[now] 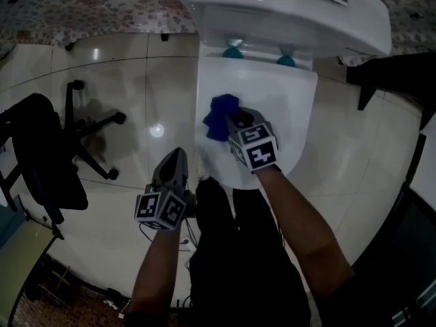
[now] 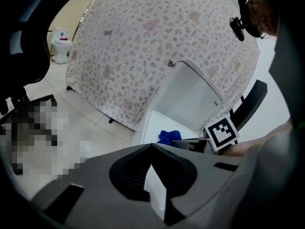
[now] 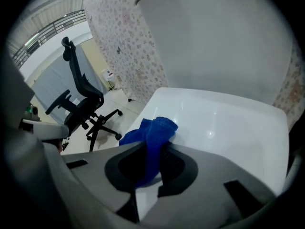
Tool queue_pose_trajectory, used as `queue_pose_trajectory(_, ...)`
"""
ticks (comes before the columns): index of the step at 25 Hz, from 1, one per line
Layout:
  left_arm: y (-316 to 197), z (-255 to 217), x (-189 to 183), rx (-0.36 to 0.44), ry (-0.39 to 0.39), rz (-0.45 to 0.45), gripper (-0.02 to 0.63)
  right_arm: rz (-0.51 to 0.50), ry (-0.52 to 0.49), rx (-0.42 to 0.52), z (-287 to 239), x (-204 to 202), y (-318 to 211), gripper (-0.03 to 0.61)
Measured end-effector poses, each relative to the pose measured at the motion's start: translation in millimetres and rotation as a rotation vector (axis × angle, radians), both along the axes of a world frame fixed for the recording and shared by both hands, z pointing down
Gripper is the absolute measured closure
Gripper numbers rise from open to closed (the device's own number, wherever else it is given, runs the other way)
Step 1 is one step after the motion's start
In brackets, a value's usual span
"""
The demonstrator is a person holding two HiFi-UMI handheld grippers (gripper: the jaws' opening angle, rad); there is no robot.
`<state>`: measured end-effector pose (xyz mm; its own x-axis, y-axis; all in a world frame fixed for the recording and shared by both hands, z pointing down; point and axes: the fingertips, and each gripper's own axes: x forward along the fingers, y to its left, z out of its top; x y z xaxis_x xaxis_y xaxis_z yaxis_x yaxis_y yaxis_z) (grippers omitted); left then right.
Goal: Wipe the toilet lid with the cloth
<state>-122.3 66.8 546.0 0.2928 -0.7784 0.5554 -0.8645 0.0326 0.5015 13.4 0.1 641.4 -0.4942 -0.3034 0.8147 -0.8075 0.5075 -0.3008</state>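
**Blue cloth clamped and pressed to the closed toilet lid**

Your right gripper (image 1: 229, 119) reaches over the white toilet lid (image 1: 286, 104), its jaws closed on a bright blue cloth (image 1: 219, 114). In the right gripper view the cloth (image 3: 153, 136) is a soft, nubby fabric, bunched and folded. One end is pinched between the jaws of the right gripper (image 3: 151, 171). The rest spills forward past the tips in a rumpled lump that rests on the lid (image 3: 228, 128).

From the head view, the cloth sits on the lid's left half, about midway between the front edge and the back. The lid itself is down, glossy and white, catching small points of light. Two teal fittings (image 1: 234, 52) show at its rear, just below the white cistern (image 1: 272, 5).

Your left gripper (image 1: 177, 157) hangs off the toilet, over the pale tiled floor (image 1: 136, 80) near the lid's front-left edge. Its jaws are drawn together with nothing between them. The left gripper view confirms this: the tips of the left gripper (image 2: 152, 148) meet at a point, and beyond them lie the cloth (image 2: 167, 136) and the marker cube (image 2: 221, 133) of your right gripper.

A black office chair (image 1: 48, 148) stands well apart on the floor to the left. A floral-patterned covering (image 1: 102, 5) runs behind the cistern.
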Motion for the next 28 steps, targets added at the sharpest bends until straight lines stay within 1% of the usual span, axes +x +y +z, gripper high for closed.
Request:
queue_pose_trajectory(3,-4.2,-0.8,10.1,-0.001,0.003,0.018,0.621,-0.024,0.036,0.039,-4.2,24.6,1.7,0.526)
queue_pose_trajectory(5,-7.6,-1.1,15.8,-0.004,-0.002,0.031,0.621,-0.022,0.058,0.062,-5.8,46.7,3.4,0.526)
queue_pose_trajectory(10,-13.7,-1.7,29.3,-0.003,-0.007,0.055,0.621,0.015,0.122,0.083,-6.2,118.9,12.1,0.525)
queue_pose_trajectory(15,-19.0,-1.5,38.7,-0.018,-0.039,0.071,0.621,0.058,0.220,0.096,-4.4,191.8,18.9,0.525)
queue_pose_trajectory(18,-23.1,-4.8,43.6,-0.005,-0.040,0.085,0.621,0.090,0.278,0.122,-3.9,224.7,20.9,0.525)
queue_pose_trajectory(21,-24.6,-3.4,48.6,-0.008,-0.052,0.088,0.621,0.114,0.303,0.123,-2.0,244.9,24.1,0.525)
queue_pose_trajectory(24,-25.9,-2.5,53.3,-0.005,-0.054,0.087,0.621,0.126,0.319,0.128,-1.4,253.0,24.8,0.525)
queue_pose_trajectory(28,-23.8,-6.2,52.8,0.019,-0.022,0.069,0.621,0.157,0.355,0.164,-2.1,254.9,25.3,0.526)
